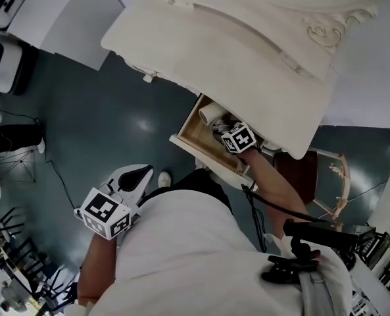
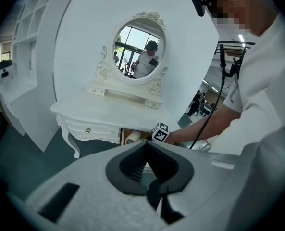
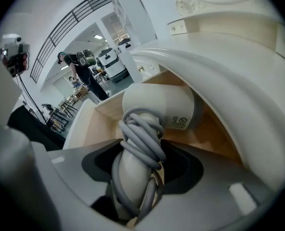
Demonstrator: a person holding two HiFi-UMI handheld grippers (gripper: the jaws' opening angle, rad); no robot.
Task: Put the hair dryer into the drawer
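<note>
Your right claw [image 3: 136,160] gripped the hair dryer [image 3: 156,105] by its handle, with the grey cord [image 3: 142,134] wound around it. The dryer's head sat inside the open drawer [image 1: 193,135] under the top of the white bench [image 1: 234,51]. Your left claw [image 2: 144,146] hung well back from the drawer, beside your body, with its jaws together on nothing.

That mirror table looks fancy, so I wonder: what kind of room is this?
Probably a test studio, not a real bedroom: the dressing table and its oval mirror stand against bare white panels, and a cable trails across the dark floor.
</note>
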